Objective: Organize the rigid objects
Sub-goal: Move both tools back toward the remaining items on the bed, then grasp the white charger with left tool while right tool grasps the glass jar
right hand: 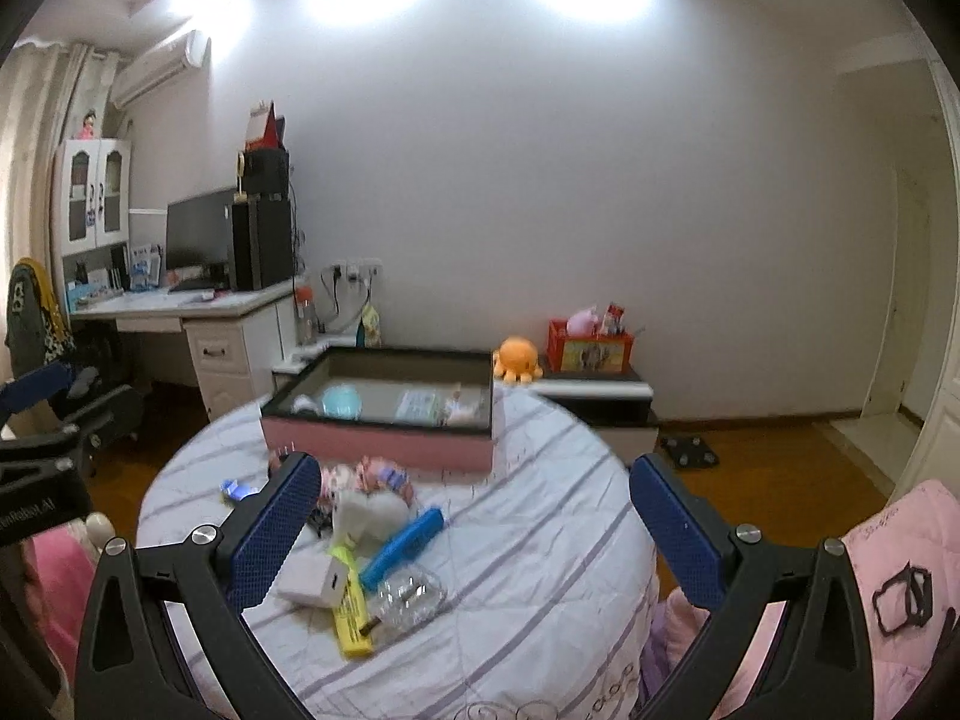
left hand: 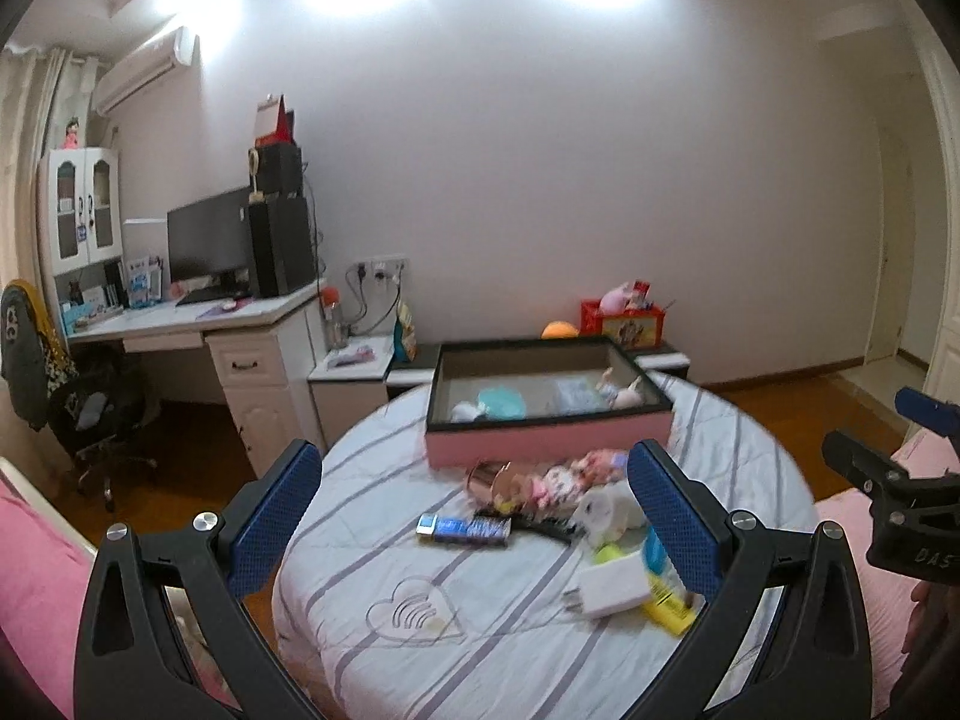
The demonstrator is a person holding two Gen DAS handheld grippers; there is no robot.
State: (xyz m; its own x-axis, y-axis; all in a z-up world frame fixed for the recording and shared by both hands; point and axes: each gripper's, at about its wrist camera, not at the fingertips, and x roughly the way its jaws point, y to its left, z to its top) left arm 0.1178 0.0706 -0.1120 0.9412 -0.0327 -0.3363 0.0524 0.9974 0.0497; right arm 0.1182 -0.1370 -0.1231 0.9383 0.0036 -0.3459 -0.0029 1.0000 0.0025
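A pink box with a black rim (left hand: pixel 549 438) (right hand: pixel 384 441) stands open at the far side of a striped round cushion (left hand: pixel 480 618) (right hand: pixel 528 570), with a teal lid and small toys inside. In front of it lies a loose pile: a white charger (left hand: pixel 612 588) (right hand: pixel 312 582), a yellow tube (right hand: pixel 351 618), a blue comb (right hand: pixel 402 543), a blue pack (left hand: pixel 462 529), a clear plastic case (right hand: pixel 411 597). My left gripper (left hand: pixel 474 516) is open and empty above the pile. My right gripper (right hand: pixel 474 516) is open and empty, right of the pile.
A white desk with monitor and speakers (left hand: pixel 240 300) stands at the left, with an office chair (left hand: pixel 90 420). Low cabinets (right hand: pixel 600 396) behind the cushion carry an orange octopus toy (right hand: pixel 517 360) and a red box (right hand: pixel 591 351). Pink bedding (right hand: pixel 900 570) lies at the right.
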